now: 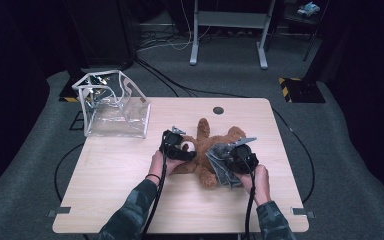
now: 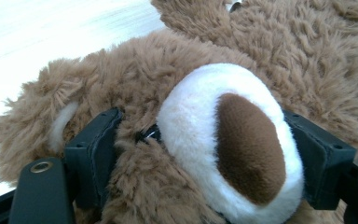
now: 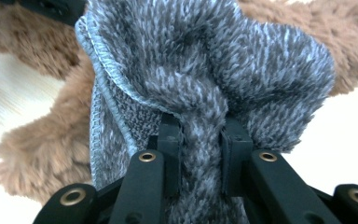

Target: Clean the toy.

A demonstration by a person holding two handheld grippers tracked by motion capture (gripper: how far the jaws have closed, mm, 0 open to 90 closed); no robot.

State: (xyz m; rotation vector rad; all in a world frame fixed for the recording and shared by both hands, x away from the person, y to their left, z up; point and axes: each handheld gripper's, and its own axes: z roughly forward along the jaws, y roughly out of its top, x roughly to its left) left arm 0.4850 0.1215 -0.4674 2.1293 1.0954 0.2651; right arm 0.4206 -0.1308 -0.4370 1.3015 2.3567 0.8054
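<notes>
Care matters here: with the left gripper (image 2: pixel 205 149) clamping its fingers (image 2: pixel 93 154) around the teddy bear's (image 1: pixel 205 150) snout on the table (image 1: pixel 110 170), the right gripper (image 3: pixel 200 140), fingers pinched on the grey cloth (image 3: pixel 205 60), should probably wipe gently across the fur.

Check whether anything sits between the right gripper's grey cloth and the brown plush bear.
Nothing visible does. The grey terry cloth, pinched in the right gripper, hangs directly against the brown plush teddy bear, whose head the left gripper straddles.
</notes>
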